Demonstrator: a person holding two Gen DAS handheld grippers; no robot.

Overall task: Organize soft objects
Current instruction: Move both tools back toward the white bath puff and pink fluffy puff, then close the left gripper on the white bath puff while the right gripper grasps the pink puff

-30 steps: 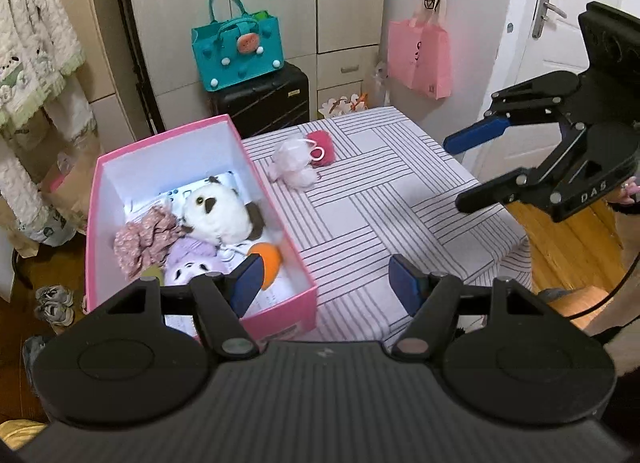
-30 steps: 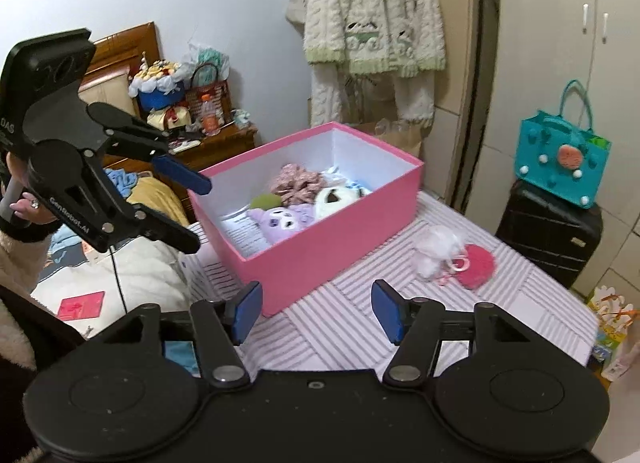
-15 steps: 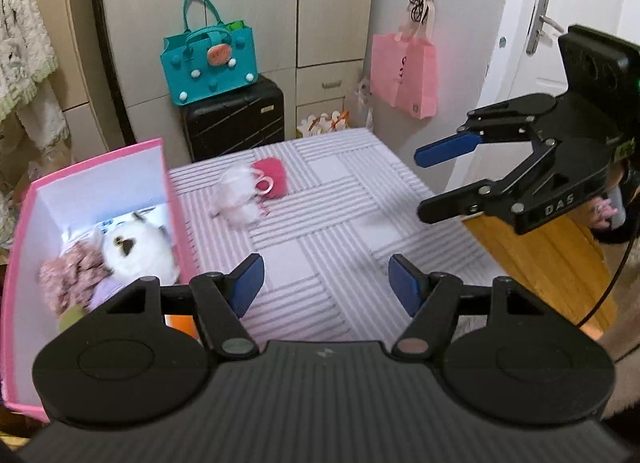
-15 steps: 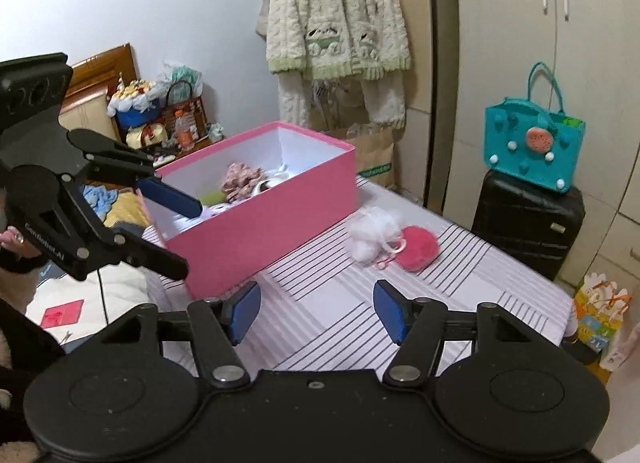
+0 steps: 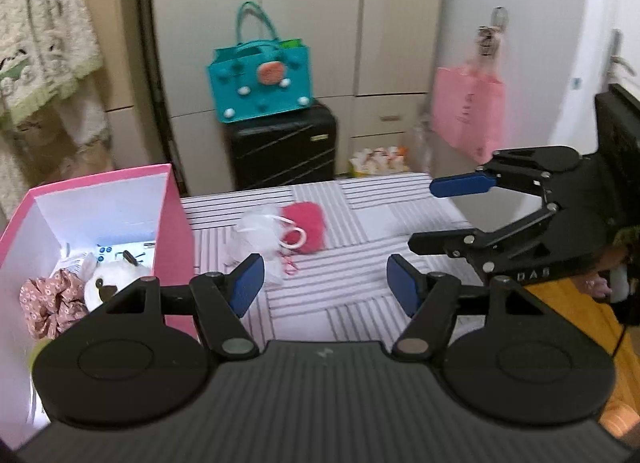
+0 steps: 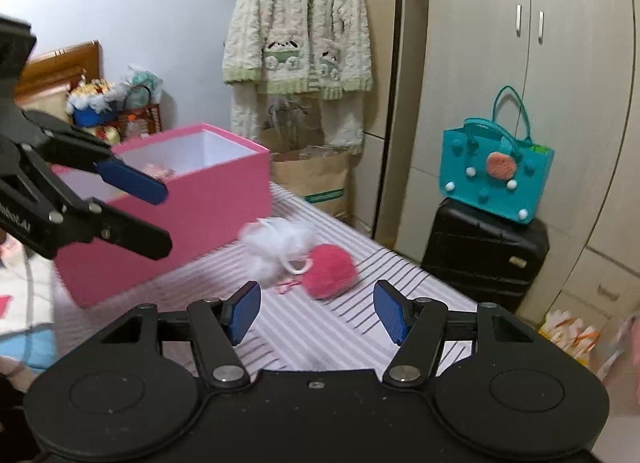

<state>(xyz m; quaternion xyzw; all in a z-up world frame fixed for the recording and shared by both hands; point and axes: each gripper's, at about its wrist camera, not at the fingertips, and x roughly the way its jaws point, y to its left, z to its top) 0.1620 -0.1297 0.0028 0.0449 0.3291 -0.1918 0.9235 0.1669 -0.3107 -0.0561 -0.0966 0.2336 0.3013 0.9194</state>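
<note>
A white fluffy pompom (image 5: pixel 256 232) (image 6: pixel 272 247) and a red fluffy pompom (image 5: pixel 306 225) (image 6: pixel 330 271) lie side by side on the striped table (image 5: pixel 360 287), joined by a white loop. The pink box (image 5: pixel 174 223) (image 6: pixel 208 207) stands to their left, holding a white plush toy (image 5: pixel 110 283) and a floral scrunchie (image 5: pixel 48 303). My left gripper (image 5: pixel 324 289) is open and empty, a short way in front of the pompoms. My right gripper (image 6: pixel 316 313) is open too, just short of the red pompom; in the left wrist view the right gripper (image 5: pixel 440 215) hangs at the right.
Past the table's far edge a teal bag (image 5: pixel 262 79) (image 6: pixel 496 175) sits on a black suitcase (image 5: pixel 282 147) (image 6: pixel 484 259). A pink bag (image 5: pixel 466 111) hangs on the wall, a knitted cardigan (image 6: pixel 298 47) by the wardrobe. Wooden floor (image 5: pixel 568 319) shows at the right.
Both grippers have moved forward and down toward the two pompoms, which now look nearer and larger. The pink box has slid to the left of both views. Both grippers stay open.
</note>
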